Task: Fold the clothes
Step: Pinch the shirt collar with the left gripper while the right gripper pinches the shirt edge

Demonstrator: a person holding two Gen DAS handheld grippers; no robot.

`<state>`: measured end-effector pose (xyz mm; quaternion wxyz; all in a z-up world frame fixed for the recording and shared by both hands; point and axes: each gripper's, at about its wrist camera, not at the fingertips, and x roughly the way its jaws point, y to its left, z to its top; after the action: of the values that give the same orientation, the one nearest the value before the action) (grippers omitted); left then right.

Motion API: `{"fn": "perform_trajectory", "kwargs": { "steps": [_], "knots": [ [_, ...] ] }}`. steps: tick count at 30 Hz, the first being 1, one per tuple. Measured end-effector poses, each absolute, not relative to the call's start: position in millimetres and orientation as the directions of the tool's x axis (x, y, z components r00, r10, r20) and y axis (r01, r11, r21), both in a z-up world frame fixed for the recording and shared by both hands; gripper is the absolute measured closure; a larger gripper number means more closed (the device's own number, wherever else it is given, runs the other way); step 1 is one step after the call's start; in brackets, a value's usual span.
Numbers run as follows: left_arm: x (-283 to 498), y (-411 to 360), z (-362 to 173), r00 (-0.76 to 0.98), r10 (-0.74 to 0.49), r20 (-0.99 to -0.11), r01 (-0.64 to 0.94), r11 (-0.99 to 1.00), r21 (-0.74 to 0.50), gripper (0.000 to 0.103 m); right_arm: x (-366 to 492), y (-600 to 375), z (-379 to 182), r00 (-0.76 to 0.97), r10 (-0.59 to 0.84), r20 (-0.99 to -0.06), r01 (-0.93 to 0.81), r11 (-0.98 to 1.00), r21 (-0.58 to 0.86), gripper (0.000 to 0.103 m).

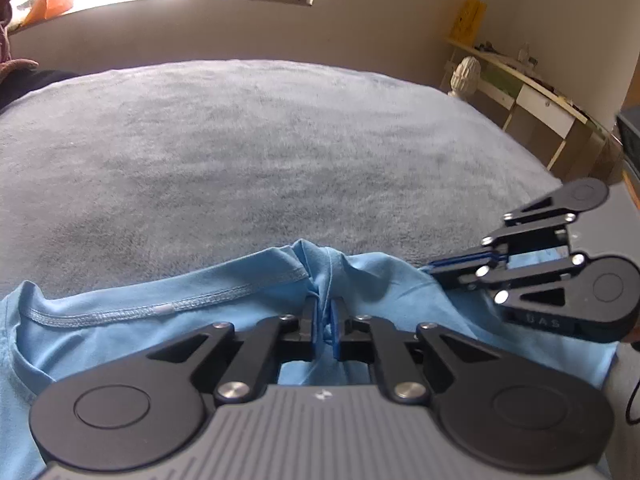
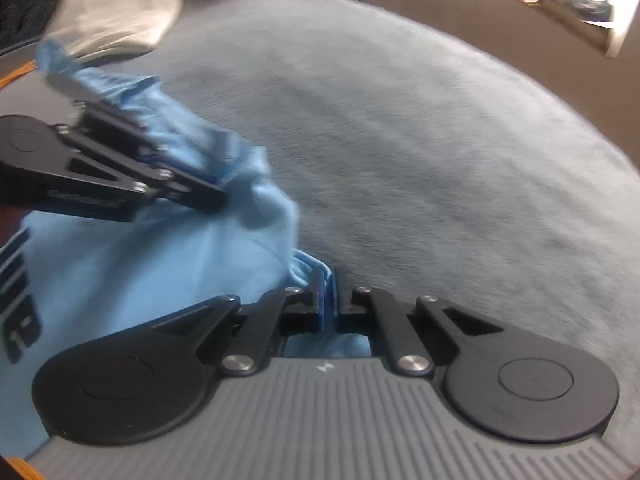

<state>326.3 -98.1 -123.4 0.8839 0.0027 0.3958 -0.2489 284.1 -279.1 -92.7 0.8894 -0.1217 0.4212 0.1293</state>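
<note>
Here the left gripper [image 1: 325, 312] is tilting downward over the bed, its jaws pressed together and pinching a bunched fold of the light blue T-shirt [image 1: 160, 320] just behind the stitched hem. The right gripper [image 2: 329, 288] is angling down the same way beside it, jaws likewise clamped on a thin edge of the same cloth. In the left wrist view the right gripper is reaching in from the right edge, rolled onto its side, its tips lying on the shirt's border. The T-shirt is lying crumpled at the near edge of the grey fleece blanket [image 1: 260, 140], which is covering the rest of the bed. A dark print on the shirt [image 2: 18, 296] is cut off by the frame and unreadable. The right wrist view is blurring, so a pale grey cloth [image 2: 116, 12] at upper left is hard to make out.
</note>
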Motion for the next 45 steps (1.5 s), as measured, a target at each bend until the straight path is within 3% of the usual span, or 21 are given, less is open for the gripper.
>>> {"fn": "perform_trajectory", "kwargs": {
  "steps": [5,10,15,22,28,30,32,36,43,45],
  "knots": [
    [316.9,-96.7,-121.8,0.599,-0.426,-0.678,0.438,0.883,-0.169,0.097,276.8,-300.4,-99.7,0.659,0.033,-0.752,-0.130,0.989,-0.070,0.101],
    [315.8,-100.0,-129.2,0.596,-0.408,-0.691,0.416,0.893,-0.169,0.097,279.4,-298.5,-99.5,0.675,0.025,-0.737,-0.108,0.992,-0.066,0.098],
    [315.5,-93.8,-132.4,0.601,-0.430,-0.674,0.405,0.891,-0.206,0.095,277.7,-304.4,-69.7,0.726,0.078,-0.683,-0.147,0.988,-0.044,0.079],
    [319.2,-77.2,-136.1,0.588,-0.480,-0.651,0.366,0.876,-0.315,0.091,318.4,-299.8,-71.5,0.628,0.357,-0.692,-0.196,0.933,0.303,0.079],
    [317.4,-76.7,-137.5,0.593,-0.487,-0.642,0.377,0.872,-0.313,0.090,357.8,-294.7,-98.6,0.498,0.485,-0.718,-0.092,0.853,0.513,0.079],
    [316.8,-76.7,-138.0,0.594,-0.489,-0.639,0.381,0.871,-0.311,0.090,363.1,-287.8,-103.6,0.461,0.465,-0.756,-0.054,0.865,0.500,0.083],
    [317.1,-75.1,-137.9,0.593,-0.498,-0.633,0.384,0.866,-0.321,0.086,361.1,-281.4,-99.7,0.470,0.417,-0.778,-0.059,0.894,0.443,0.100],
    [320.3,-66.7,-133.7,0.590,-0.527,-0.612,0.363,0.850,-0.381,0.071,347.3,-272.9,-84.0,0.567,0.293,-0.770,-0.082,0.950,0.302,0.100],
    [331.7,-59.0,-132.1,0.592,-0.519,-0.617,0.303,0.852,-0.426,0.071,334.5,-241.3,-89.1,0.697,0.139,-0.704,-0.116,0.990,0.081,0.099],
    [332.2,-60.3,-133.1,0.590,-0.516,-0.622,0.303,0.855,-0.422,0.071,344.5,-246.4,-95.6,0.703,0.108,-0.703,-0.065,0.994,0.087,0.098]
  ]
}}
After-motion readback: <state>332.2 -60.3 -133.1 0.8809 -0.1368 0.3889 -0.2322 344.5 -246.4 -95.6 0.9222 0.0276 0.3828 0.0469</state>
